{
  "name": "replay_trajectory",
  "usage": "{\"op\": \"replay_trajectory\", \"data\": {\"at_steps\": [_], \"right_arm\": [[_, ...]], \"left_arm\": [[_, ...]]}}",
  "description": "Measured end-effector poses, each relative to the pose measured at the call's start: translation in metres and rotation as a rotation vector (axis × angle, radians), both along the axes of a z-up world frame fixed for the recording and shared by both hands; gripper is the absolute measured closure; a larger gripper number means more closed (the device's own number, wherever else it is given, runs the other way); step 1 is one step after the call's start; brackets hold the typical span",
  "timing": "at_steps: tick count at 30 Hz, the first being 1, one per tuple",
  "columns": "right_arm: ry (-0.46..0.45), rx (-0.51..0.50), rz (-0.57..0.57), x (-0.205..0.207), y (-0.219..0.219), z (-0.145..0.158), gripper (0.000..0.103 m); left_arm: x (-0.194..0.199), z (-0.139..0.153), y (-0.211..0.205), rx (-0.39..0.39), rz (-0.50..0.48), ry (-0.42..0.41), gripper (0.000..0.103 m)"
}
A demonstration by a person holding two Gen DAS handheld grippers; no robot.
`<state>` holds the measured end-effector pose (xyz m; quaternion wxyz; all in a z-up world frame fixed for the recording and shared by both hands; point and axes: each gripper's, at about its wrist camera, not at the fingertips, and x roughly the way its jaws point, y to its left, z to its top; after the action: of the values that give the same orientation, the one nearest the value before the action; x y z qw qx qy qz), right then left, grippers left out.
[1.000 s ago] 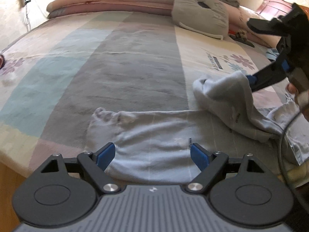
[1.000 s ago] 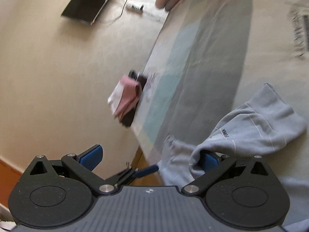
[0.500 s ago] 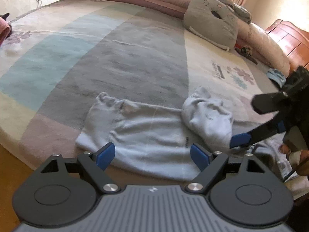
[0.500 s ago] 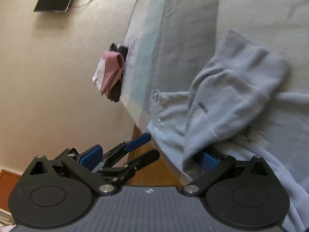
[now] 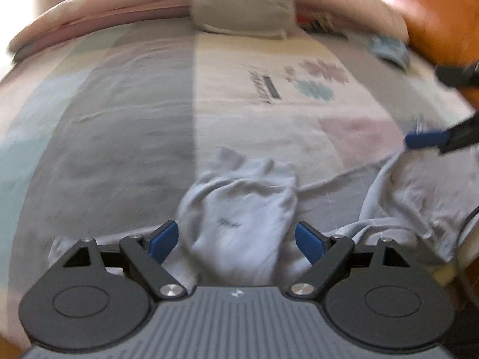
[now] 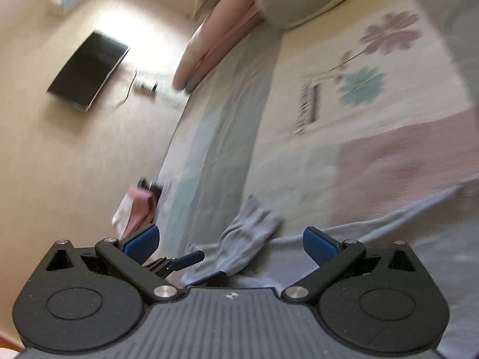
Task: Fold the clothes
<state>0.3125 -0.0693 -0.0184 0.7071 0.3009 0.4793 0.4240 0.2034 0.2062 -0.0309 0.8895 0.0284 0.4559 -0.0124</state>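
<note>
left gripper (image 5: 236, 240): jaws held wide apart, nothing gripped | pale grey garment (image 5: 239, 218): folded sleeve lain between the blue pads, at near edge of bed (image 5: 134, 113) | right gripper (image 5: 431, 140): seen at right edge, state unclear | frame blurred

No text can be read with certainty in either view; motion blur smears every mark.

The pale blue garment (image 5: 239, 224) carries a small dark script mark on its folded-over sleeve, too blurred to spell out.

The bedspread (image 5: 125, 125) bears a block of dark lettering beside its printed flowers, seen in both views (image 6: 308, 104), but the letters run together and cannot be made out.

Each tool body has a small white emblem at the top centre of its ribbed housing, on the left tool (image 5: 236, 240) and the right tool (image 6: 230, 243); it is a symbol, not letters.
</note>
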Motion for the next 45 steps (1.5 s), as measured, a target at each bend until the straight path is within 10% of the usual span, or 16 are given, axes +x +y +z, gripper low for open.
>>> {"op": "replay_trajectory", "data": {"at_steps": [6,20,30,45], "right_arm": [[0.009,-0.002,-0.052,0.001,-0.028,-0.013,0.0],[0.023,0.016,0.011,0.007,-0.04,-0.026,0.0],[0.015,-0.013,0.045,0.002,-0.024,-0.025,0.0],[-0.101,-0.131,0.357,0.002,0.06,-0.011,0.0]], "left_arm": [[0.014,-0.013,-0.016,0.255,0.059,0.054,0.018],[-0.06,-0.003,0.05,0.163,0.405,0.09,0.017],[-0.053,-0.01,0.018,0.207,0.251,-0.005,0.018],[-0.065,-0.011,0.04,0.178,0.331,-0.075,0.018]]}}
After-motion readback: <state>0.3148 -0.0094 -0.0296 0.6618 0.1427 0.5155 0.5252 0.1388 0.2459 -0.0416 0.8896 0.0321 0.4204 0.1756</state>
